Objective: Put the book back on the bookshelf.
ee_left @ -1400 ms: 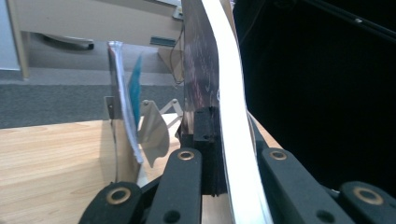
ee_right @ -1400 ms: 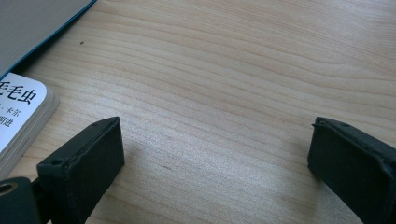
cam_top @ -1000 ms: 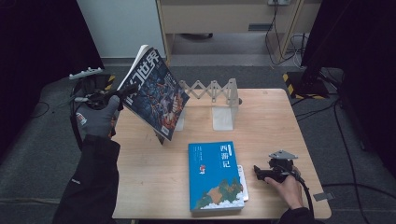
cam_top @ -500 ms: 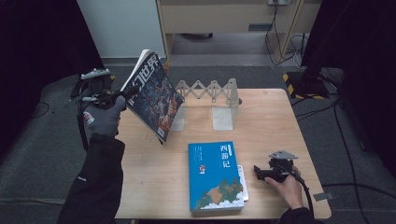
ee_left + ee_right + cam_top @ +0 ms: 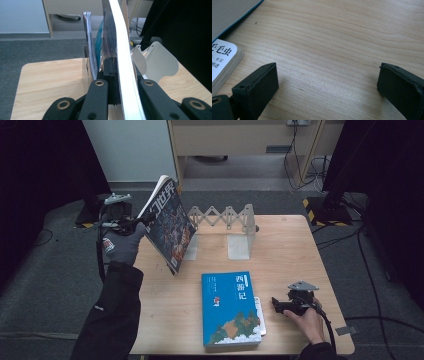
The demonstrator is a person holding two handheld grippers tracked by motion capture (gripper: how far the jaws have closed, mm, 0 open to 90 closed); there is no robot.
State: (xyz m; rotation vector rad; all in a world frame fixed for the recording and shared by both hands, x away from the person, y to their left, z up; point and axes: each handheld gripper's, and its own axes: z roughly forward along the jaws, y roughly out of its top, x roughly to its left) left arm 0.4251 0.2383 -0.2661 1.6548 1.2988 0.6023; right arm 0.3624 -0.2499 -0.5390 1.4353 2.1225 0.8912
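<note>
Dark magazine (image 5: 169, 227) clamped in left gripper (image 5: 142, 221), near table's (image 5: 280, 245) far left corner
Not yet shelved in bookend rack (image 5: 225, 220); right gripper (image 5: 276, 303) wide, idle

Wooden table (image 5: 285, 250), grey carpet floor (image 5: 55, 285), pale cabinet (image 5: 240, 137), dark surroundings

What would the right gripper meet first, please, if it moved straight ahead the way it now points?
Probably the small white book tucked under the blue book: the right gripper points at it across bare table.
</note>
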